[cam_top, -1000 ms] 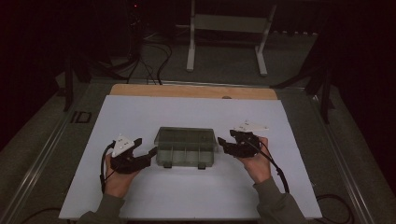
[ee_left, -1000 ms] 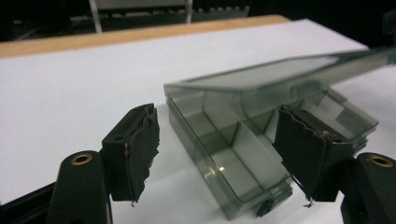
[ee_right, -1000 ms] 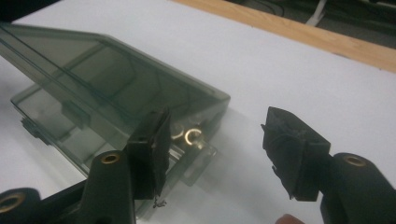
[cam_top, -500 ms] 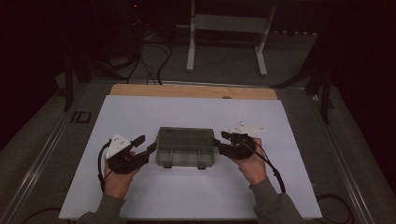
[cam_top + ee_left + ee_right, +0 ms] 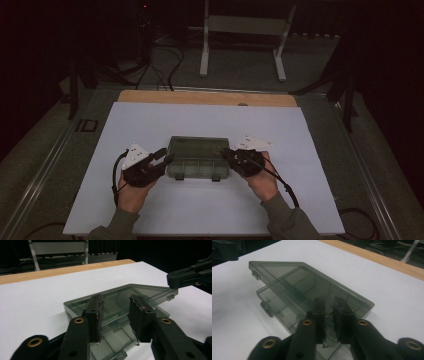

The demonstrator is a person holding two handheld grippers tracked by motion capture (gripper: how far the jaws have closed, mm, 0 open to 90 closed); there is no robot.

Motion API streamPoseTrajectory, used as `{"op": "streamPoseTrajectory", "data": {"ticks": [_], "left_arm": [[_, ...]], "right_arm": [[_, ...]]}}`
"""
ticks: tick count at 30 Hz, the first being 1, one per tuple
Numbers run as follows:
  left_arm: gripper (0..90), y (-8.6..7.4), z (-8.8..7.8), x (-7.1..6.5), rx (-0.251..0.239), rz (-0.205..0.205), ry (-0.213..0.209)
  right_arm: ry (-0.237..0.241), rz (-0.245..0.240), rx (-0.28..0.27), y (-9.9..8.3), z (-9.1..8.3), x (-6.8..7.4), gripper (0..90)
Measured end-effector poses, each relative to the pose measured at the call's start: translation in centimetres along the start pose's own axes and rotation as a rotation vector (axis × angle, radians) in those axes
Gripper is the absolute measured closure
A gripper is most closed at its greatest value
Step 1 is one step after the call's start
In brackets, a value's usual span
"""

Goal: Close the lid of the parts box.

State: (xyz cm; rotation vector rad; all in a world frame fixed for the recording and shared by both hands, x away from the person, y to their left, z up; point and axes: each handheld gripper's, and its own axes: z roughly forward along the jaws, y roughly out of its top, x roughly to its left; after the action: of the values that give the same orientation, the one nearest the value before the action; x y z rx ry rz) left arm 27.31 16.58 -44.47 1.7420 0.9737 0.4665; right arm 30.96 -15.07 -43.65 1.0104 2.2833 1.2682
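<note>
Box [image 5: 197, 158]: smoky clear plastic, lid down with a slight gap at the front, latches toward you, mid white sheet [image 5: 150, 120]. Dividers split it into compartments; contents none visible through lid.

Your left gripper [image 5: 161, 158] at box's left end. Jaws just been closing, now partly apart, box's end edge between them; grip on lid not clear.

Your right gripper [image 5: 227, 153] at box's right end. Jaws just been closing, now narrow, pinching the box's end edge.

Wooden strip [image 5: 207, 98] along sheet's far side.

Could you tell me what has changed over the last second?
Both claws moved in to the box's ends. The left claw and right claw have just been closing, each with a box edge between its jaws. The box stayed put on the white board.
</note>
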Motion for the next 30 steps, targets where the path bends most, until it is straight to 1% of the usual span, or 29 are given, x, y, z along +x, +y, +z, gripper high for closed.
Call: {"op": "streamPoseTrajectory", "data": {"ticks": [2,5,10,15,16,18,28,30], "left_arm": [[69.8,0.0,0.2,-0.1,0.007,0.004,0.005],[77.1,-0.1,0.4,-0.2,0.019,0.007,-0.001],[90.0,-0.2,0.7,-0.4,0.032,0.006,0.010],[90.0,-0.4,0.8,-0.4,0.042,0.014,0.017],[90.0,-0.5,1.0,-0.4,0.052,0.022,0.017],[90.0,-0.6,1.1,-0.5,0.054,0.021,0.017],[90.0,-1.5,2.4,-0.7,0.105,0.034,0.019],[90.0,-1.6,2.5,-0.9,0.108,0.035,0.019]], "right_arm": [[0.006,-0.005,-0.002,-0.1,0.1,0.2,85.5],[0.007,-0.007,-0.002,-0.2,0.3,0.4,89.3],[0.009,-0.010,0.001,-0.4,0.4,0.6,89.8],[0.007,-0.011,-0.001,-0.5,0.5,0.8,89.9],[0.006,-0.014,-0.002,-0.6,0.4,0.8,89.9],[0.003,-0.019,0.000,-0.7,0.4,0.8,89.9],[0.003,-0.021,0.011,-1.0,0.6,0.9,89.9],[0.003,-0.020,0.013,-1.1,0.6,0.9,89.9]]}}
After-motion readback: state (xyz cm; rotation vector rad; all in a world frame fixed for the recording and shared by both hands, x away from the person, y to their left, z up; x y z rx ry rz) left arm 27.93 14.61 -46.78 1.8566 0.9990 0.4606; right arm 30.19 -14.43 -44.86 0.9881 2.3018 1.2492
